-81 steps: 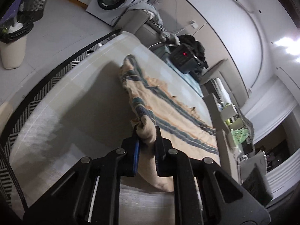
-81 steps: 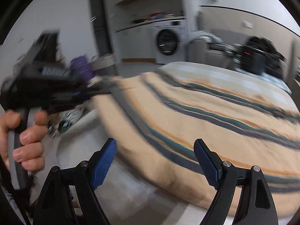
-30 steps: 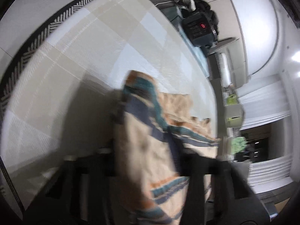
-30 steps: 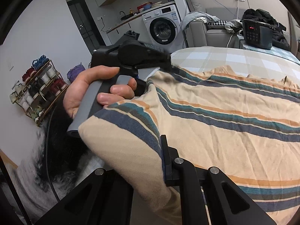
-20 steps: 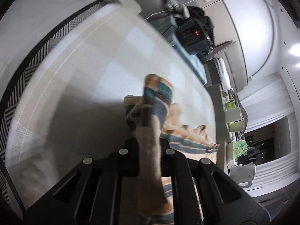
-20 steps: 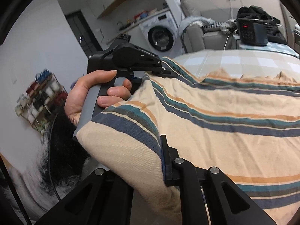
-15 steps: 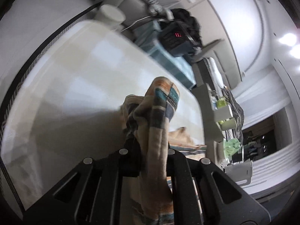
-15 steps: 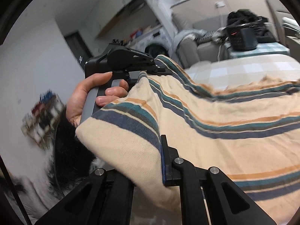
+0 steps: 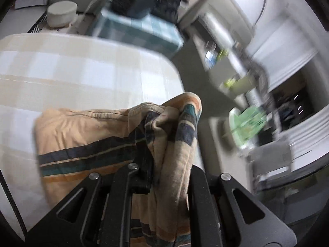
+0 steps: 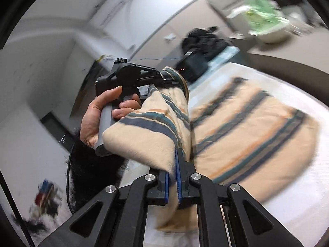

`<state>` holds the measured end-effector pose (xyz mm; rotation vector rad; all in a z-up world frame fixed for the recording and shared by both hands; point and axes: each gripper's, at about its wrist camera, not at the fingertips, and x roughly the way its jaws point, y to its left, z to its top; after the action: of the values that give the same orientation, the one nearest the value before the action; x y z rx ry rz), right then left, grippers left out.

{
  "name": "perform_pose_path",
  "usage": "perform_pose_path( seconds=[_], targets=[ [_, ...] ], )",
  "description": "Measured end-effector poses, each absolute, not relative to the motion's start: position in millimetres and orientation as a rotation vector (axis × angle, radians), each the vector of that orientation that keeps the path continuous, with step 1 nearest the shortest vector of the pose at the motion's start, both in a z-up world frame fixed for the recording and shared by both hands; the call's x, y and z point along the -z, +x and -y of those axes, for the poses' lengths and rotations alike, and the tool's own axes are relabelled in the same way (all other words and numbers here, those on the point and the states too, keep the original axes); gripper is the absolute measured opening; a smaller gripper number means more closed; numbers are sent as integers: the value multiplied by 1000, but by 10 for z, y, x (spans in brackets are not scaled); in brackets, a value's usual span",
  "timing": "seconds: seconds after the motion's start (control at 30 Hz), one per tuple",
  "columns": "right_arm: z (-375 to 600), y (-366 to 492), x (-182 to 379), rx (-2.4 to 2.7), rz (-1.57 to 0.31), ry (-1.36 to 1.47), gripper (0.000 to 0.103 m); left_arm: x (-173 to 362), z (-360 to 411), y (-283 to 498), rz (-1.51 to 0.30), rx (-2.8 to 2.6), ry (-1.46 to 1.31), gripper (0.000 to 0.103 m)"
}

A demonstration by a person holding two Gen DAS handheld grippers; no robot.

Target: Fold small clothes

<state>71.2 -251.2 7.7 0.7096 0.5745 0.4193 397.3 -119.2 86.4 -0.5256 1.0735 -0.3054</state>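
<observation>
In the left wrist view the checked tablecloth, a pale woven cream-and-white plaid, fills the 9 to 11 o'clock side; on it lies the striped garment, a soft, slightly fuzzy beige knit crossed by navy, teal and orange bands, its stitched hem running straight toward 12 o'clock; at centre the left gripper, matte black with round silver screws, is clenched on a bunched fold of that knit, which rises between the fingers into a rounded hump; toward 3 o'clock the room is blurred. In the right wrist view, at 9 o'clock, a bare hand wraps the grey cylindrical handle of the other tool; from there the cloth drapes lifted to 6 o'clock, where the right gripper pinches a fleecy corner between flat blue ribbed pads; toward 3 o'clock the rest of the garment lies spread on the cloth-covered table.
</observation>
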Motion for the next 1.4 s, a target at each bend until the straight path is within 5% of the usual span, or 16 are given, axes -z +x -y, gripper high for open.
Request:
perform_pose_path(
  seconds=[0.23,0.3,0.43,0.73,0.8,0.97,1.13,1.23,1.3,1.4],
  targets=[
    [3246,880,386,-228,-737,783,32,-228,2074,4369,-1233,330,-436,37],
    [3355,917,413,-234,-736,787,50,-268,2084,4324,-1215,374,-439,52],
    [3373,1089,491,-281,-763,785,56,-431,1950,4210,-1178,428,-463,65],
    [3232,1362,448,-270,-825,616,55,-591,1276,3681,-1119,422,-459,65],
    [3113,1437,419,-240,-844,512,18,-566,1077,3476,-1092,388,-444,66],
    [3157,1477,281,-262,-808,509,6,-469,582,2939,-1051,291,-454,66],
    [3378,1168,77,-166,-741,447,9,-371,280,2392,-1026,222,-425,67],
    [3450,1286,394,-99,-910,398,19,-145,220,2191,-1076,224,-463,68],
    [3498,1324,384,-119,-880,414,38,65,222,2067,-1129,251,-501,68],
    [3534,1277,291,-131,-845,374,46,166,210,1967,-1082,265,-539,69]
  ],
)
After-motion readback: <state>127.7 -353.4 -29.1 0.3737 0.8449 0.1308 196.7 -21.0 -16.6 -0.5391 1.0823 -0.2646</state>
